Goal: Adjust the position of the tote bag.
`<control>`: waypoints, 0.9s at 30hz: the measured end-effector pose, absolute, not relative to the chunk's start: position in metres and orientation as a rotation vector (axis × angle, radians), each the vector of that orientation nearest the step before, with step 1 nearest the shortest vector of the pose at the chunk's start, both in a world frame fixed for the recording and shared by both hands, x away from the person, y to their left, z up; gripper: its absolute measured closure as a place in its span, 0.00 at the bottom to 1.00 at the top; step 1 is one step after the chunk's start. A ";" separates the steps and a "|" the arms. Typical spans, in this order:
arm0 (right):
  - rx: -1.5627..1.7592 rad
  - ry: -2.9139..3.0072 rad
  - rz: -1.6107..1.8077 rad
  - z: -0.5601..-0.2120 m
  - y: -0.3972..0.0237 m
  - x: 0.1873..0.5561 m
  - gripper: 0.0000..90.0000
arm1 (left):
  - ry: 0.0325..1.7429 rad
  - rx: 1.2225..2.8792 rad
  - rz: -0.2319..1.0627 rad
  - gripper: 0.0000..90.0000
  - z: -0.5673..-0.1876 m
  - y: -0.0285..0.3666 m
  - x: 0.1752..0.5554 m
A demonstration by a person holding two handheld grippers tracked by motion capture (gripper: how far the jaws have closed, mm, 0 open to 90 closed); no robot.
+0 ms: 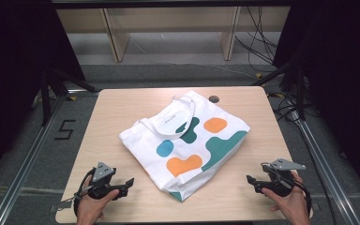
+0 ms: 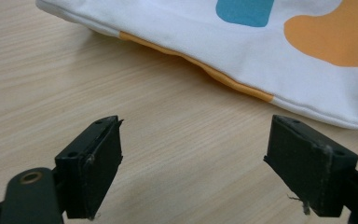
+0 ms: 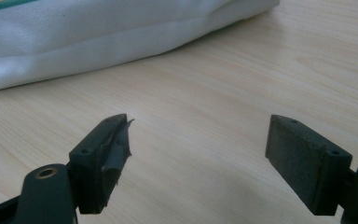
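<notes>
A white tote bag (image 1: pixel 187 140) with orange, blue and green blobs lies flat in the middle of the wooden table (image 1: pixel 117 108), its handles toward the far side. My left gripper (image 1: pixel 125 185) rests at the near left of the table, held by a hand, pointing right at the bag. Its jaws stand wide apart with nothing between them, and the bag's edge (image 2: pixel 242 51) lies beyond them. My right gripper (image 1: pixel 252 183) rests at the near right, pointing left, open and empty. The bag's white side (image 3: pixel 98 32) lies ahead of it.
A small dark round hole (image 1: pixel 213 98) sits in the tabletop just behind the bag. Metal frame rails (image 1: pixel 28 154) run along both sides of the table. Wooden shelf legs (image 1: pixel 115 37) and cables (image 1: pixel 258 37) stand beyond the far edge.
</notes>
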State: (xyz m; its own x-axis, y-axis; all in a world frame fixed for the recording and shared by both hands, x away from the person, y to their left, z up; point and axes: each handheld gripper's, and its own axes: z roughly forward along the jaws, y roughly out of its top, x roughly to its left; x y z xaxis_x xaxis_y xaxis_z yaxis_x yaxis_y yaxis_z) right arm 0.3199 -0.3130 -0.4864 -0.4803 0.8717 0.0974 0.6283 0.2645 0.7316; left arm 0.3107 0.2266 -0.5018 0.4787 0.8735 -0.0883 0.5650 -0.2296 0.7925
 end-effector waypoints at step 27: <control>1.309 2.277 1.057 -0.491 -0.310 0.325 0.26 | 1.284 1.838 0.495 0.22 -0.490 0.242 0.347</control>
